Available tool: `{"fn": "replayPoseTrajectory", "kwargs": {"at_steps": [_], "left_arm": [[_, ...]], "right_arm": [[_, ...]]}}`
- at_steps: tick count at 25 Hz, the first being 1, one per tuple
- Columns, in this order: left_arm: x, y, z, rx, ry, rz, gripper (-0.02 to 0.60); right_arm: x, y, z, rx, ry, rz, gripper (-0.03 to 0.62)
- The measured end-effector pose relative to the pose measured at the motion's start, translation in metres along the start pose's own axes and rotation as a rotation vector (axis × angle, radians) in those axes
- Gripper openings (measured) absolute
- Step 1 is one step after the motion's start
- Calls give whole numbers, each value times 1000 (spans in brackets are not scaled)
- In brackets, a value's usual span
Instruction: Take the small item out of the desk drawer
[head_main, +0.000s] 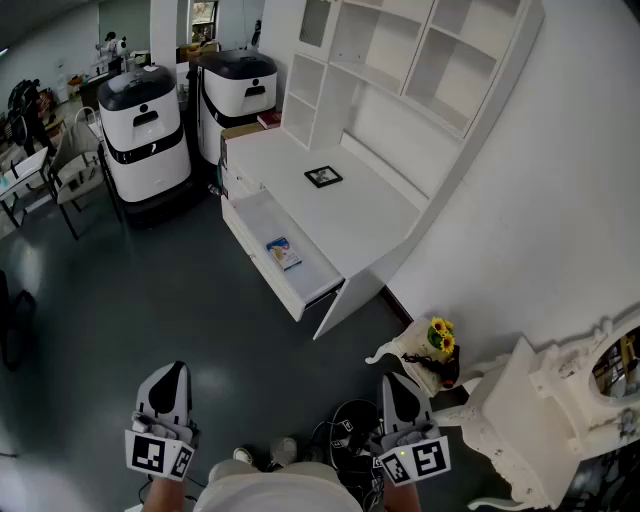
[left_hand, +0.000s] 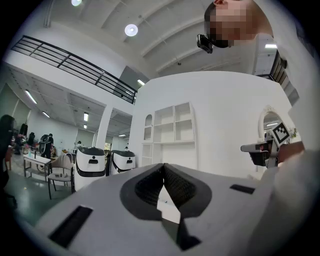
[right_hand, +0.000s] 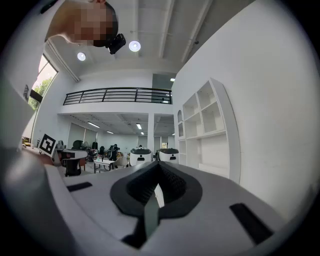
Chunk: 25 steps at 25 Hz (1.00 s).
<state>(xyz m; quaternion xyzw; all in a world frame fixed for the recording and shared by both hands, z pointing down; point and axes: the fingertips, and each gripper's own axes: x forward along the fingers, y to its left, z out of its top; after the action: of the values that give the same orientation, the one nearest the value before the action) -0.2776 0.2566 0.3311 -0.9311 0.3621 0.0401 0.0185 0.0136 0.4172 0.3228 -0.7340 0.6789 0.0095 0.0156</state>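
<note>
Two grippers are held low at the bottom of the head view, well apart from the counter (head_main: 345, 220). The left gripper (head_main: 170, 378) and the right gripper (head_main: 401, 388) each carry one marker cube and both point level toward the furniture. In its own view, the left gripper has its jaws together, tips touching, with nothing between them. The right gripper's jaws are likewise closed tip to tip and empty.

The white counter has one drawer (head_main: 298, 297) pulled out toward the dark floor. One small item (head_main: 283, 252), flat with blue print, lies on the drawer's bottom near its middle, clear of the walls. One black-framed picture (head_main: 322, 177) lies flat on the counter top. A white shelf unit (head_main: 400, 55) with several open compartments rises behind the counter against the wall.

Two white-and-black machines (head_main: 145, 125) stand side by side beyond the counter's far end. One bunch of yellow flowers (head_main: 440, 334) sits on a small white ornate stand near the right gripper.
</note>
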Motion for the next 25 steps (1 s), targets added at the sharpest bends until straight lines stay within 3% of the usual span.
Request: {"fn": "replayPoseTrajectory", "kwargs": {"at_steps": [8, 14, 19, 25], "left_arm": [[4, -2, -1, 16, 5, 0, 15], [10, -2, -5, 156, 34, -1, 15], [20, 1, -10, 169, 52, 0, 17], [34, 2, -11, 160, 54, 10, 16]], "right_arm": [[2, -3, 0, 3, 1, 3, 8], [16, -4, -5, -10, 14, 10, 8], [29, -13, -8, 15, 11, 13, 9], [45, -24, -10, 0, 28, 44, 97]]}}
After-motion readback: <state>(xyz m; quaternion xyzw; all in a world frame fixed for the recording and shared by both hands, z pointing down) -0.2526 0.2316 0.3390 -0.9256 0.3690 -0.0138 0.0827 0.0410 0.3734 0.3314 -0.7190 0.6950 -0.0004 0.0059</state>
